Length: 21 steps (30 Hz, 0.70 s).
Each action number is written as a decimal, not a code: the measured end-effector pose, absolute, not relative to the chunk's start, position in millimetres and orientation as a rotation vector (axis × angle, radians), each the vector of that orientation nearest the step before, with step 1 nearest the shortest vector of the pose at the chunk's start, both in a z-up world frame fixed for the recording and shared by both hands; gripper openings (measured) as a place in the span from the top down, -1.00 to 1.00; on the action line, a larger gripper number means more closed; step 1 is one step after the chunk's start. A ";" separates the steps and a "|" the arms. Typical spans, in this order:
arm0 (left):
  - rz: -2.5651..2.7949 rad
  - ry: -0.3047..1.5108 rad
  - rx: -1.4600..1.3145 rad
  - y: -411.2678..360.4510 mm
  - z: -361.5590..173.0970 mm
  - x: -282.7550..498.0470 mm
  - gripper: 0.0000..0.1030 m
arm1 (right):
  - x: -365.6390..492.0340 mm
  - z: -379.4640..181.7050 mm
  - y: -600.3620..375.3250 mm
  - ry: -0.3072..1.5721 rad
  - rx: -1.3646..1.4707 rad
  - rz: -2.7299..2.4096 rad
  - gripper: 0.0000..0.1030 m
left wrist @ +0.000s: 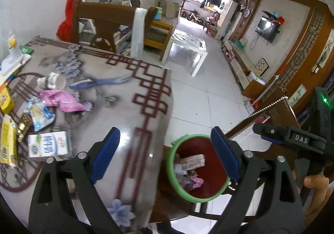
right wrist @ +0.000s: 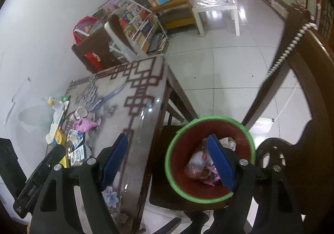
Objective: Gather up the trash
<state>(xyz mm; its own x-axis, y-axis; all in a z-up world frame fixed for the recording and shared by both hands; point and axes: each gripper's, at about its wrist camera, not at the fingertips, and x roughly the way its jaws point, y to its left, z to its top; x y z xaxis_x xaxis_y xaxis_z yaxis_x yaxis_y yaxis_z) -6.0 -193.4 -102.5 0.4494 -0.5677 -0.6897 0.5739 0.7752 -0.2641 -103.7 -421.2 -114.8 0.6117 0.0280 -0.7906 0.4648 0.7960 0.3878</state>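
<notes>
A bin with a green rim [left wrist: 170, 166] [right wrist: 210, 118] and red inside stands on a dark chair seat beside the table. Wrappers and a carton lie in it [right wrist: 198, 164]. My left gripper [left wrist: 166, 154] is open and empty, straddling the table edge and the bin's rim. My right gripper [right wrist: 168, 162] is open and empty too, its right pad over the bin's mouth. Trash lies on the table at the left: a white milk carton [left wrist: 49, 146], a pink wrapper [left wrist: 62, 101] [right wrist: 83, 124], a paper cup [left wrist: 52, 81], a blue-white packet [left wrist: 40, 115] and a yellow box [left wrist: 7, 142].
The patterned table [left wrist: 125, 98] [right wrist: 133, 96] ends just left of the bin. A dark wooden chair back [right wrist: 302, 92] rises at the right, another chair [left wrist: 100, 25] behind the table. A book rack [right wrist: 135, 25] and a white low table [left wrist: 187, 46] stand on the tiled floor.
</notes>
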 end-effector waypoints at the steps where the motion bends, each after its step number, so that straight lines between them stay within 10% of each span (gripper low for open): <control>1: -0.697 0.844 0.010 -187.9 -101.6 -4.0 -0.67 | -96.5 -115.8 -413.7 0.894 0.609 -0.261 -0.47; 21: -0.337 0.834 -0.130 -12.1 -123.9 55.8 -0.67 | 14.3 -121.3 -285.9 1.007 0.382 -0.010 -0.47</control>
